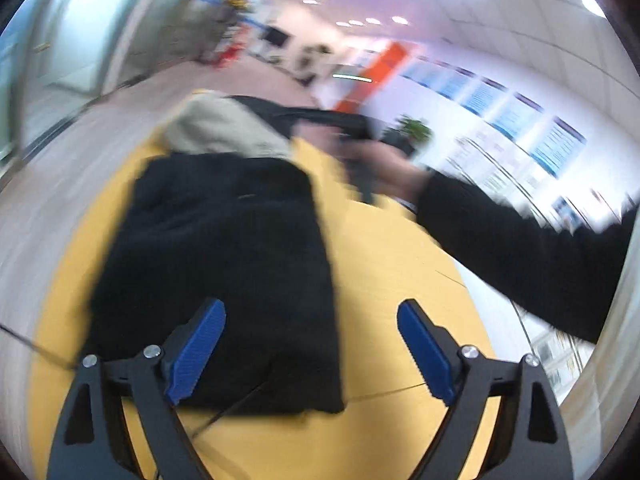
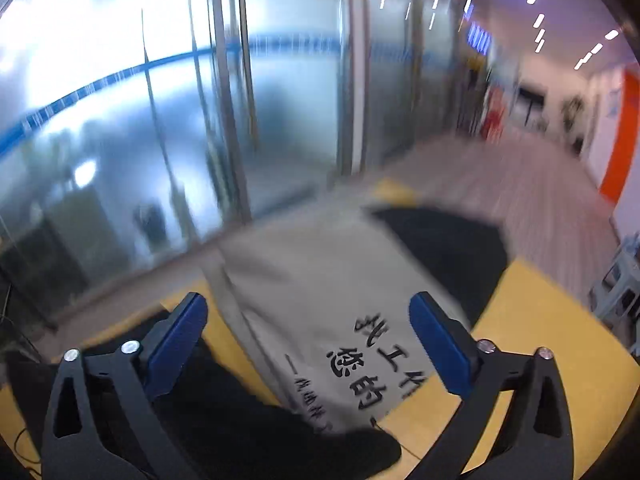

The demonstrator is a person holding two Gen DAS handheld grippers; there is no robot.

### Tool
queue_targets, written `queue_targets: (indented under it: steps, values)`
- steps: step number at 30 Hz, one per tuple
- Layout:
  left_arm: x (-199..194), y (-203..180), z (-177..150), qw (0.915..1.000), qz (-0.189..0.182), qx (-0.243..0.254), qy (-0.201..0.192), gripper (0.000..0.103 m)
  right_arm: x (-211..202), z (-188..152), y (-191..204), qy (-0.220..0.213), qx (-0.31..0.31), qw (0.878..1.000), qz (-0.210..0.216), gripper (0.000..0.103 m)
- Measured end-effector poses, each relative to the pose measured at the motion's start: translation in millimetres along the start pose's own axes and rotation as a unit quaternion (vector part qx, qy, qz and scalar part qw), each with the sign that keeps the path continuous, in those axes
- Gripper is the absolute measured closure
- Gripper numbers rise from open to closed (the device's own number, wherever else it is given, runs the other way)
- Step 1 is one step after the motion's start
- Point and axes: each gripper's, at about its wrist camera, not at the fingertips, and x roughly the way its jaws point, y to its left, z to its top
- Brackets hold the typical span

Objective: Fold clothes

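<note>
A folded black garment [image 1: 224,268] lies on the yellow table [image 1: 400,280]. A grey garment [image 1: 224,128] lies behind it at the far end. My left gripper [image 1: 312,340] is open and empty, just above the black garment's near edge. In the right wrist view the grey garment [image 2: 320,304] with black printed characters lies under my right gripper [image 2: 308,332], which is open and empty. Black cloth lies beyond it [image 2: 448,256] and near the left finger [image 2: 224,412]. The right gripper [image 1: 360,160] shows blurred in the left view, held by a black-sleeved arm [image 1: 520,256].
The table [image 2: 540,340] is round-edged and stands on a pale wood floor [image 2: 520,184]. Glass partition walls [image 2: 160,120] are to the left. A thin black cable [image 1: 224,412] runs across the table's near edge. White stools [image 2: 616,288] stand at the right.
</note>
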Motion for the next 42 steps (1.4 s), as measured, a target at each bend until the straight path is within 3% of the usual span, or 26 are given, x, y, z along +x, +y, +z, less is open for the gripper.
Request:
queue_targets:
  steps: [1, 3, 4, 6, 8, 10, 13, 18, 23, 26, 31, 39, 42]
  values:
    - [16, -3, 1, 0.9999, -0.001, 0.013, -0.002, 0.012, 34, 7, -12, 0.048, 0.004, 0.999, 0.000, 0.043]
    - [49, 15, -3, 0.9982, 0.054, -0.005, 0.024, 0.013, 72, 0, -34, 0.099, 0.007, 0.995, -0.014, 0.050]
    - [69, 30, -6, 0.9958, 0.074, -0.034, 0.042, 0.019, 88, -6, -45, 0.119, 0.008, 0.993, -0.022, 0.050]
    - [71, 39, -6, 0.9968, 0.067, -0.043, 0.002, 0.018, 102, -12, -64, 0.128, 0.034, 0.991, -0.012, 0.053]
    - [76, 40, -2, 0.9955, 0.081, -0.048, -0.005, 0.017, 104, -16, -77, 0.126, 0.043, 0.991, -0.002, 0.056]
    - [86, 39, 6, 0.9946, 0.094, -0.042, -0.011, 0.008, 100, -18, -85, 0.124, 0.030, 0.992, -0.012, 0.067]
    - [103, 38, 18, 0.9936, 0.112, -0.016, -0.010, 0.000, 90, -25, -107, 0.117, 0.039, 0.992, -0.023, 0.071]
    - [133, 33, 41, 0.9886, 0.149, 0.002, -0.024, 0.000, 55, -54, -166, 0.113, 0.066, 0.989, -0.061, 0.071]
    - [138, 29, 42, 0.9872, 0.158, 0.010, -0.024, 0.000, -3, -109, -239, 0.120, 0.100, 0.981, -0.112, 0.071]
    - [134, 24, 39, 0.9873, 0.157, 0.011, -0.022, 0.000, -51, -160, -262, 0.113, 0.117, 0.981, -0.108, 0.071]
    - [98, 0, 26, 0.9928, 0.114, -0.027, -0.024, 0.000, -122, -236, -242, 0.105, 0.113, 0.984, -0.089, 0.067]
    - [27, -55, 5, 0.9925, 0.115, 0.038, -0.016, 0.000, -193, -308, -169, 0.115, 0.093, 0.988, -0.054, 0.067]
    - [7, -62, -9, 0.9923, 0.109, 0.053, 0.022, 0.000, -218, -333, -148, 0.124, 0.096, 0.987, -0.042, 0.067]
